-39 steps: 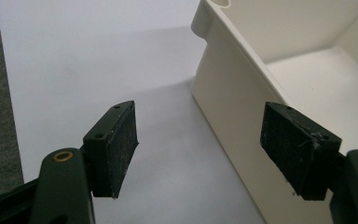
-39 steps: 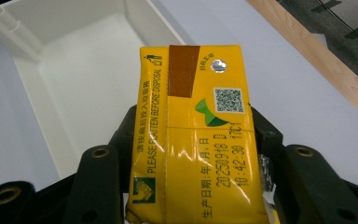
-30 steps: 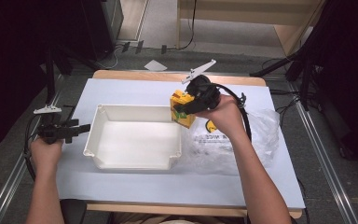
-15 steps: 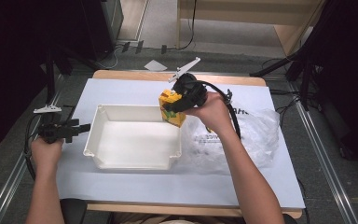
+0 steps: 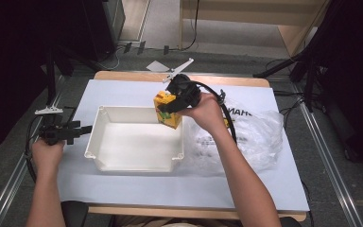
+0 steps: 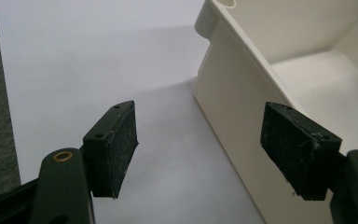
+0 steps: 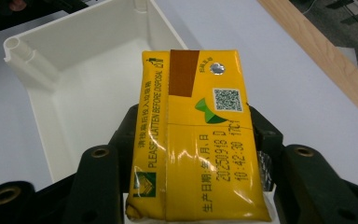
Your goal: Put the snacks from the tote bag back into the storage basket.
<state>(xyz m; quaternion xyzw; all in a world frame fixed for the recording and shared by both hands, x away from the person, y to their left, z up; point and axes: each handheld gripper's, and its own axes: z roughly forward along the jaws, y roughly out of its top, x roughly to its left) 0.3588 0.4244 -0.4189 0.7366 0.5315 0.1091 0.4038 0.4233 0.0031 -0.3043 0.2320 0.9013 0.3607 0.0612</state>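
Yellow rectangular drink carton (image 5: 167,109) with a brown strip and printed date, clamped between the jaws of the right tongs (image 5: 171,107), held in the air over the far right corner of the white rectangular plastic tub (image 5: 134,163). In the right gripper view, same carton (image 7: 198,140) pressed between both black jaws, the tub's (image 7: 37,74) bare white floor and a rounded corner post beyond it. Nothing inside the tub: smooth white bottom, plain walls, no carton resting there yet.

Left tongs (image 5: 78,128) at the tub's left wall, held low by the left hand (image 5: 47,153), jaws spread wide with nothing between them. In the left gripper view, those tongs (image 6: 214,140) parted, the tub's outer wall (image 6: 235,116) just ahead of the right-hand pad, white sheet under the other.

Crumpled clear plastic bag (image 5: 250,135) with dark lettering lying flat on the white-covered wooden desk (image 5: 123,75), just to the right of the tub, under the right forearm; contents hard to tell through the folds.
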